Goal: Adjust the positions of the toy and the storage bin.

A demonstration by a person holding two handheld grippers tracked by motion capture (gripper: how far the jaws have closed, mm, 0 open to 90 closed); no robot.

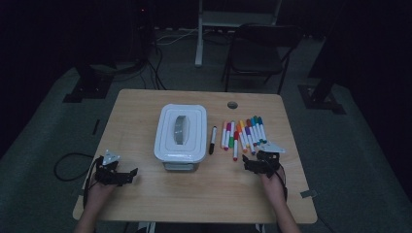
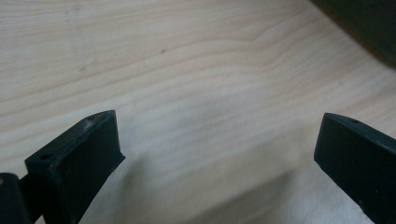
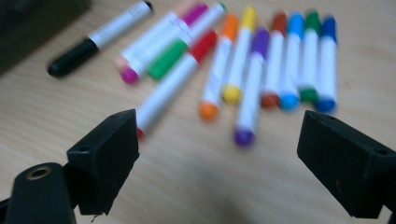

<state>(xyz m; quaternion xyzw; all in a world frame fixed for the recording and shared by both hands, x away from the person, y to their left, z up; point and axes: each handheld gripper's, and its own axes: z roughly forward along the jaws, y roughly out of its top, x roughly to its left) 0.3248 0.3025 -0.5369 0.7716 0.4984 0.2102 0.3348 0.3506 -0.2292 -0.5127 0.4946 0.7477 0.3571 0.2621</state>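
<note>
A white lidded box [image 1: 180, 133] with a grey handle stands in the middle of the wooden table [image 1: 145, 104]. To its right lies a black marker [image 1: 212, 140] [image 3: 93, 42], then a row of several coloured markers [image 1: 243, 135] [image 3: 252, 88]. My right gripper [image 1: 253, 164] [image 3: 219, 123] is open just short of the markers' near ends, with nothing between its jaws. My left gripper [image 1: 127, 175] [image 2: 218, 126] is open over bare wood, left of the box and near the front edge.
A round cable hole [image 1: 232, 104] sits at the table's back edge. Behind the table stand a dark folding chair [image 1: 260, 48] and a white desk leg [image 1: 199, 39]. Cables lie on the floor at the left [image 1: 68, 165].
</note>
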